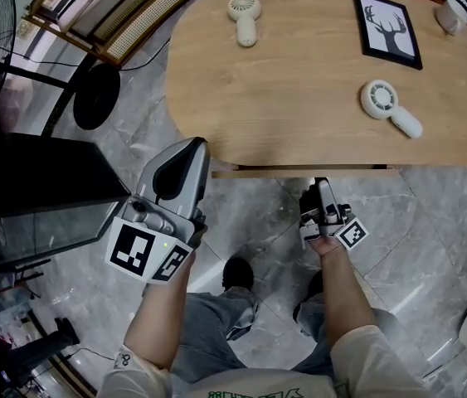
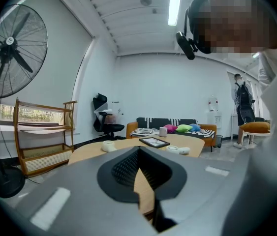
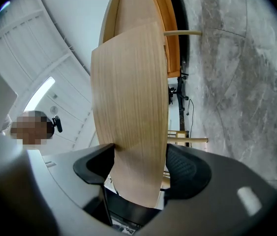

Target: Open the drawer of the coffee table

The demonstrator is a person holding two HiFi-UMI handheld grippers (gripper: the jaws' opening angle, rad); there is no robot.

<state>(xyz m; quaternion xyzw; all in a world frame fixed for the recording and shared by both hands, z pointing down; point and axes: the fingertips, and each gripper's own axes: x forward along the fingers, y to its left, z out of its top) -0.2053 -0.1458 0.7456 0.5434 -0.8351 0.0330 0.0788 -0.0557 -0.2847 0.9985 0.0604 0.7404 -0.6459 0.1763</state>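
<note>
The oval wooden coffee table [image 1: 299, 65] fills the upper part of the head view. Its drawer front [image 1: 299, 172] shows as a thin strip just out from under the near edge. My right gripper [image 1: 319, 186] reaches up to that strip. In the right gripper view the wooden drawer front [image 3: 131, 92] stands between the two pads, and my right gripper [image 3: 140, 154] is shut on it, one pad against each face. My left gripper [image 1: 190, 149] hovers by the table's near left edge. It is shut and holds nothing [image 2: 138, 151].
On the tabletop lie two white hand-held fans [image 1: 245, 16] [image 1: 389, 106], a framed deer picture [image 1: 386, 28] and a white cup [image 1: 451, 13]. A pedestal fan's base [image 1: 96, 96], a rattan rack [image 1: 109, 11] and a black cabinet [image 1: 26, 197] stand at left. My shoe [image 1: 237, 274] rests on the marble floor.
</note>
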